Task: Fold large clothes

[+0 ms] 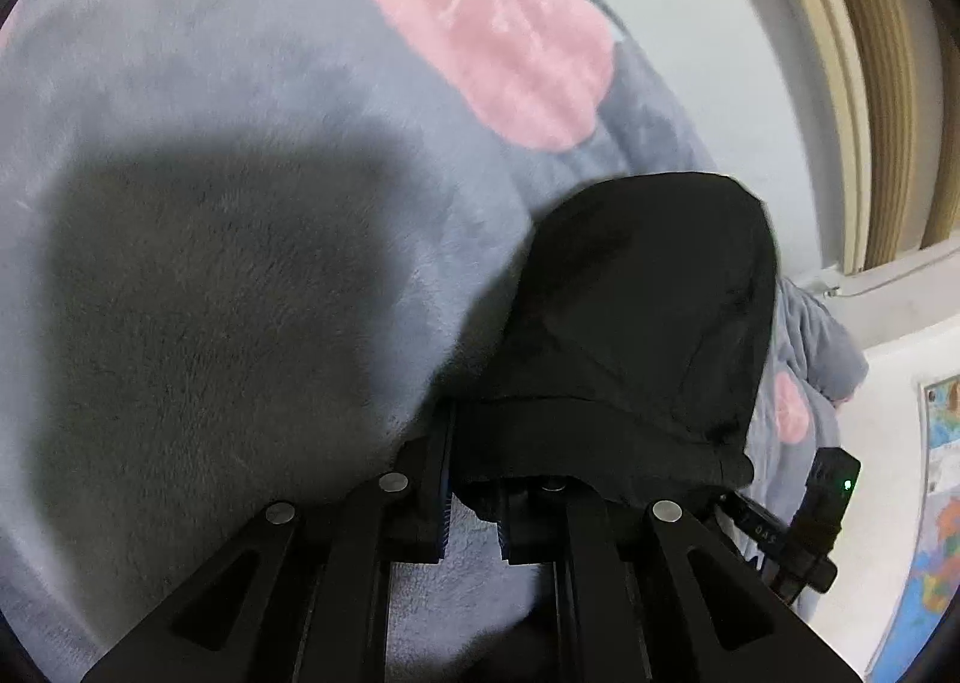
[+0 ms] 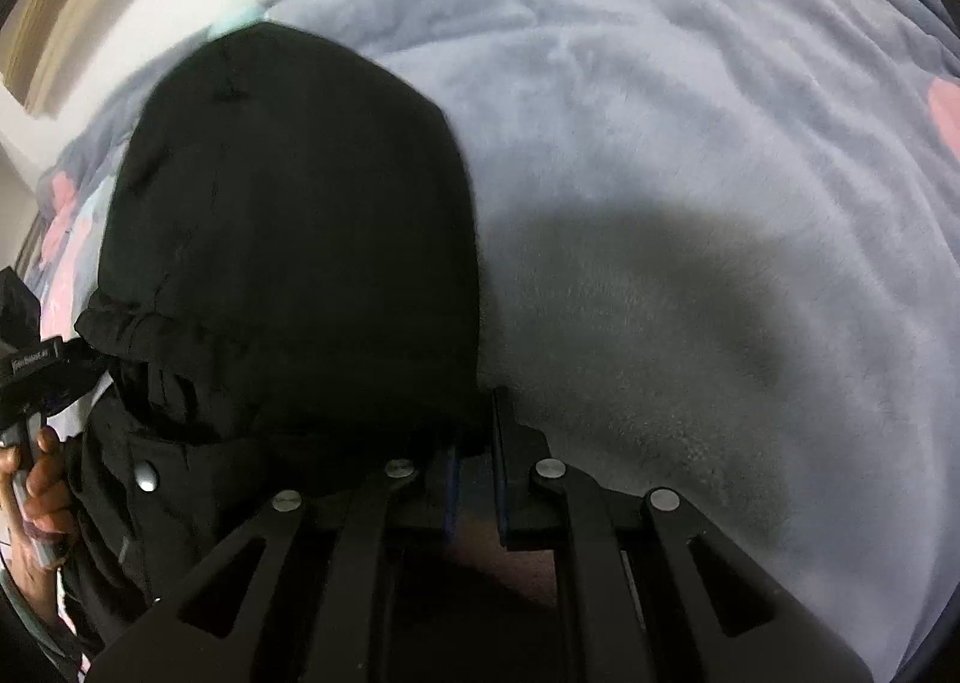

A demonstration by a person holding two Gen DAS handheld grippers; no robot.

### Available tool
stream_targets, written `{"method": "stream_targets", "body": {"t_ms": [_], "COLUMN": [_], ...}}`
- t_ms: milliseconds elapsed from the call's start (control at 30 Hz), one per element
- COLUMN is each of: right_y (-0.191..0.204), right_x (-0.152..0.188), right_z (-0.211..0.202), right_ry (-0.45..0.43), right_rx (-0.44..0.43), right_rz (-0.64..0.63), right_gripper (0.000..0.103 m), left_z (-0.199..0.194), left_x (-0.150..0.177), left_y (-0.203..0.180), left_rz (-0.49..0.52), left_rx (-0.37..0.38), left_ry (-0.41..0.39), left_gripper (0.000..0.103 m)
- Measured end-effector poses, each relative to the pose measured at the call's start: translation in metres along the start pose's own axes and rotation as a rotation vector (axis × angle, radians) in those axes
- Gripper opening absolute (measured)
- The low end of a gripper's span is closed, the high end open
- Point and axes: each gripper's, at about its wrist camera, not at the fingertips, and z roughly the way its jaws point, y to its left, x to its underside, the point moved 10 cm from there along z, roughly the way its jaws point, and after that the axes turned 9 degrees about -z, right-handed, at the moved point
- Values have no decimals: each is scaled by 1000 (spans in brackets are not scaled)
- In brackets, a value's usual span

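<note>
My left gripper (image 1: 474,479) and right gripper (image 2: 477,461) each clamp the black jacket (image 2: 288,239) over the grey blanket (image 2: 690,143); no label is legible.

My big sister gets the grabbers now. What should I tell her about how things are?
Left gripper: fingers close together, black jacket cloth draped over the right finger; whether it pinches is unclear.
Right gripper: fingers close together at the jacket's edge; grip also unclear.
The black jacket, hood part spread out, lies on the grey fleece blanket, between both grippers.
Done: the jacket is lying on the blanket.
Left: no tidy fold shows yet, so probably most of the folding.
</note>
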Motion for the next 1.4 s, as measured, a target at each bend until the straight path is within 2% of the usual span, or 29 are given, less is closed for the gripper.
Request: {"method": "stream_targets", "body": {"t_ms": [67,100,133,167,233,300,333,400,467,533,567,633,700,767,800,867,933,1100,1200,1267,1333,1400], "right_y": [0,-1,-3,-6,-11,-13,-13,-7,7,18,22,29,32,36,35,31,24,14,11,8,2,-4], "right_x": [2,5,9,12,19,19,12,-4,-30,-55,-64,-70,-67,-56,-43,-23,-17,-15,-23,-35,-47,-55], "right_z": [-14,-22,-30,-38,-61,-81,-98,-119,-129,-126,-119,-93,-65,-35,-15,12,21,6,-25,-43,-48,-38], "right_ry": [-18,-19,-20,-22,-39,-64,-101,-162,-205,-242,-245,-211,-175,-115,-57,3,-6,0,-63,-119,-143,-128], "right_rx": [-19,-30,-36,-32,-12,1,5,11,5,26,22,12,11,25,29,50,35,-23,-77,-93,-101,-85], "right_rz": [-11,-18,-24,-30,-55,-67,-71,-75,-98,-128,-135,-135,-144,-165,-184,-202,-173,-119,-109,-110,-108,-107], "right_gripper": [17,21,29,36,36,36,36,38,57,65,69,70,70,69,69,69,70,72,72,73,74,74], "left_z": [-16,-25,-40,-54,-75,-105,-114,-124,-119,-103,-90,-56,-21,4,12,29,32,20,-13,-35,-48,-47], "left_x": [4,5,7,11,13,11,10,4,-2,-10,-10,-7,3,10,14,16,15,15,15,3,-17,-40], "left_y": [-8,-10,-15,-19,-25,-28,-41,-67,-105,-128,-133,-138,-125,-102,-87,-66,-57,-68,-90,-102,-105,-95], "left_rz": [86,122,177,228,284,324,368,408,445,488,502,518,518,509,490,451,430,500,540,540,521,480], "left_rx": [-62,-95,-140,-172,-204,-304,-317,-295,-224,-215,-211,-182,-174,-191,-203,-202,-189,-251,-178,-146,-139,-159], "left_ry": [-40,-64,-99,-131,-180,-293,-329,-363,-360,-352,-322,-228,-109,-44,-23,8,5,-32,-84,-141,-194,-205], "left_gripper": [23,32,39,41,41,41,41,41,41,44,44,44,44,44,44,45,45,45,45,51,64,64]}}
